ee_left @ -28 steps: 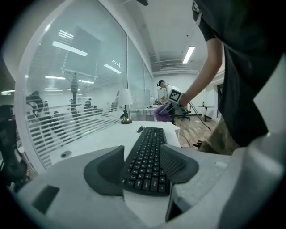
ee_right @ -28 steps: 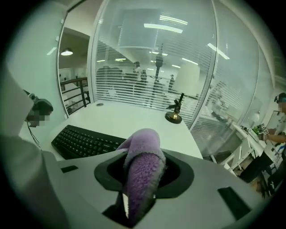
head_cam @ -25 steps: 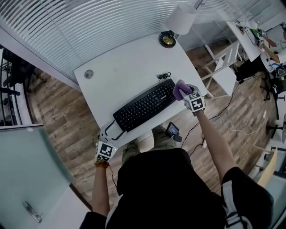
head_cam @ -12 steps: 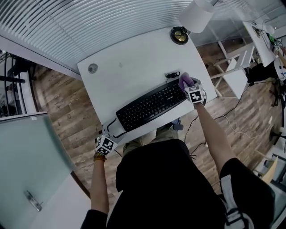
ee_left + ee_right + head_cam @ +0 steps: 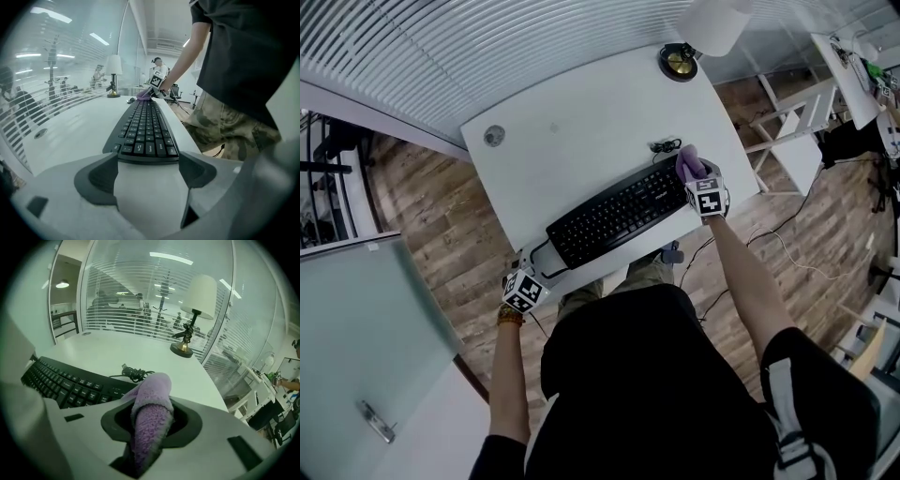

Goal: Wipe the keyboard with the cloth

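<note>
A black keyboard (image 5: 614, 217) lies slantwise on the white table (image 5: 581, 131). My right gripper (image 5: 694, 176) is shut on a folded purple cloth (image 5: 688, 161), which sticks out past the jaws (image 5: 151, 418) over the keyboard's right end (image 5: 61, 383). My left gripper (image 5: 538, 259) stands open at the keyboard's left end (image 5: 145, 129). Its jaws have opened wider in the last second, and only bare table shows between them. The left gripper (image 5: 147, 171) sits just short of the keyboard's edge. The cloth (image 5: 143, 94) shows far off at the other end.
A coiled black cable (image 5: 666, 145) lies behind the keyboard's right end. At the far right corner stands a lamp (image 5: 679, 61) with a brass base. A round cable hole (image 5: 494, 137) is at the far left. Glass walls with blinds stand beyond the table; my legs are at its near edge.
Both grippers have come down toward the table. The right one has carried the cloth onto the keyboard's right end. The left one has closed in on the left end.
</note>
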A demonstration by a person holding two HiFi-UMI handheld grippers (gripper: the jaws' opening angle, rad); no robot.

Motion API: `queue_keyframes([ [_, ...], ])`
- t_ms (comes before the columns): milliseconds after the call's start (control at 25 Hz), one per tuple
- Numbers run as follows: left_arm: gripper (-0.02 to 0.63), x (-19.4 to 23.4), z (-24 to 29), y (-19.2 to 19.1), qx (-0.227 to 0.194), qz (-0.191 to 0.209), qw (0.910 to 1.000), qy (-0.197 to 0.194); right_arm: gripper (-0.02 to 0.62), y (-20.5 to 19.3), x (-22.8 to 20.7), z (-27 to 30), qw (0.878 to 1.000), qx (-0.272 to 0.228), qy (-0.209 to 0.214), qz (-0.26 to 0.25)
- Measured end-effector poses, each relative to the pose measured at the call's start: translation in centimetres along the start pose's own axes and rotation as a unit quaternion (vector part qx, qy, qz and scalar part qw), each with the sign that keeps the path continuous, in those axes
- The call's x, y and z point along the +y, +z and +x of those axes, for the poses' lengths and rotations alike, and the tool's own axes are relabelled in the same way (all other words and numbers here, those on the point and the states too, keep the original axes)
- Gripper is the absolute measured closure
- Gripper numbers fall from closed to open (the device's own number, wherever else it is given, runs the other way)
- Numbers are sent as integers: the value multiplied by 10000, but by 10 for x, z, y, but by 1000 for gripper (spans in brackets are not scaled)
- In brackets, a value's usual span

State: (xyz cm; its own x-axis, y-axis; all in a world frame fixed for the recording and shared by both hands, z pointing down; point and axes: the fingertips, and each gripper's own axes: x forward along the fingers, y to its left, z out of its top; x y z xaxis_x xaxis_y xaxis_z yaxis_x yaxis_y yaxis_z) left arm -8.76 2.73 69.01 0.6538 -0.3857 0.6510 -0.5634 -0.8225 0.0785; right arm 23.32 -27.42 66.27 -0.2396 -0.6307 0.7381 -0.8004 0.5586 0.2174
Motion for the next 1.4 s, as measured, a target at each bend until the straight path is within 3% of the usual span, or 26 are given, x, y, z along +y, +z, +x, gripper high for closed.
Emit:
queue_keyframes([
  [440,206,1,2,0,89,-23,10000,16,497,5,23,-7,9993,-229,221,202],
  [640,206,1,2,1,90,-17,10000,-1,497,12,54,-12,9976,-353,583,93],
  [1400,206,2,3,-1,27,-72,10000,-30,502,20,126,-24,9942,-562,896,-207],
])
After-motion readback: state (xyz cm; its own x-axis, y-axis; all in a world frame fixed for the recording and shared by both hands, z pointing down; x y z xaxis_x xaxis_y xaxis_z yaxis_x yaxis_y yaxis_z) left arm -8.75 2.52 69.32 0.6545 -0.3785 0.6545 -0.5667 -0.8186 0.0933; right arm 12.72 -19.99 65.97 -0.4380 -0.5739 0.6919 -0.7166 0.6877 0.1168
